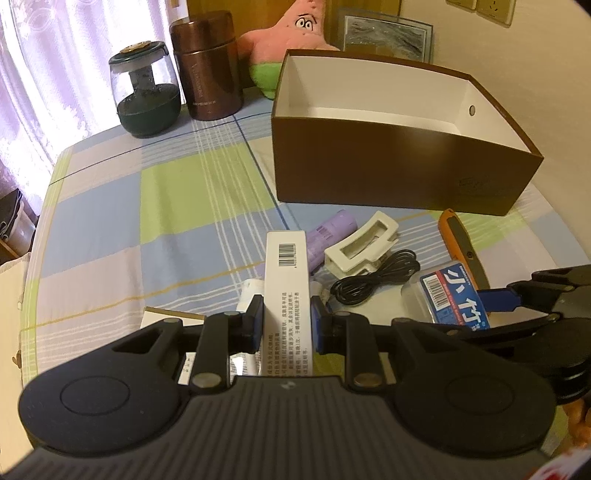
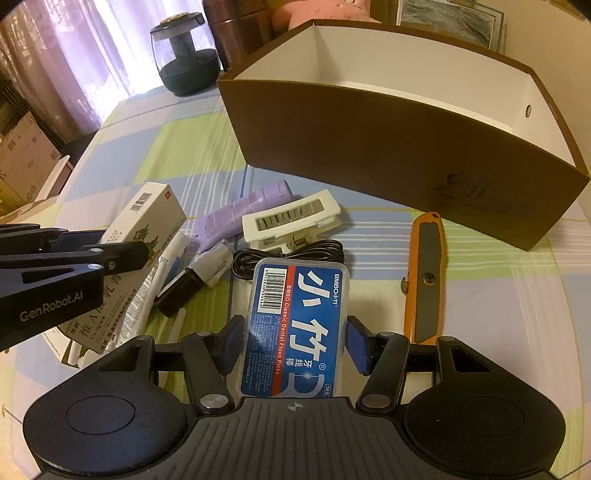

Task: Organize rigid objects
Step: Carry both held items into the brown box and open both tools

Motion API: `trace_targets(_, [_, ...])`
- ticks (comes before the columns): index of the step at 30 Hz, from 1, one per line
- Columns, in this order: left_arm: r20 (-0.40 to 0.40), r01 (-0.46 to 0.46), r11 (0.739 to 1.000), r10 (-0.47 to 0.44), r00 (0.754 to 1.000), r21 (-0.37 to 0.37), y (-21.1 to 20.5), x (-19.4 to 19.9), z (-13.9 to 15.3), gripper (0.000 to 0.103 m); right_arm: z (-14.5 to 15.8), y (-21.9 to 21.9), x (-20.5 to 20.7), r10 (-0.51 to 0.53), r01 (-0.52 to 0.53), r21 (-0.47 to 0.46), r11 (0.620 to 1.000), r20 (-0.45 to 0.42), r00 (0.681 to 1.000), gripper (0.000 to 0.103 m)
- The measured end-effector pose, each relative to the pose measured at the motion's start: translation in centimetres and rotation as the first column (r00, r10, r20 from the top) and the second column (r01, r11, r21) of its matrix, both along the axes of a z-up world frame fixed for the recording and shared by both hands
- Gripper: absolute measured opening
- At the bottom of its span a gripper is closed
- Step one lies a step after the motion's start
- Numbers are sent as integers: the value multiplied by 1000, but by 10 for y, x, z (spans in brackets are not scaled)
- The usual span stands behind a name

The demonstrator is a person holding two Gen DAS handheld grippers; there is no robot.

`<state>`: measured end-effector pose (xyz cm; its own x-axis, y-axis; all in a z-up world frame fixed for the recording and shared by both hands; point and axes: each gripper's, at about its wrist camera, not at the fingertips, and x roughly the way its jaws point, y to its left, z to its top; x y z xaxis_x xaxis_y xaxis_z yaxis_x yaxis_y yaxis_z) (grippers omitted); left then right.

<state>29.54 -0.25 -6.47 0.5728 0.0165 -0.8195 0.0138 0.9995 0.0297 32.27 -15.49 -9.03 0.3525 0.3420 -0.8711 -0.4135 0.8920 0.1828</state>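
My left gripper [image 1: 287,325] is shut on a slim white carton with a barcode [image 1: 286,280], held just above the clutter. My right gripper [image 2: 295,343] is shut on a clear floss-pick case with a blue label [image 2: 295,321], lifted off the checked cloth. In the left wrist view the same case [image 1: 450,291] shows at the right. Beyond both stands an open brown box with a white inside [image 1: 388,166] [image 2: 369,147]; what I see of its floor is bare. The left gripper's fingers [image 2: 122,254] reach in from the left of the right wrist view.
On the cloth lie a purple tube [image 2: 243,214], a white hair claw [image 2: 291,218], a coiled black cable [image 2: 288,258], an orange utility knife [image 2: 424,280], a small brown bottle [image 2: 181,288] and ointment packaging [image 2: 110,314]. A glass jar [image 1: 144,92], brown canister [image 1: 207,66] and pink plush [image 1: 291,33] stand behind.
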Motion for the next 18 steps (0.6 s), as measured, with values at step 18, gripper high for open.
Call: trace_targets(18, [92,67,998,-68,993,16,-34,32,35,22,48,-36,22,-55,48,78,996,93,994,55])
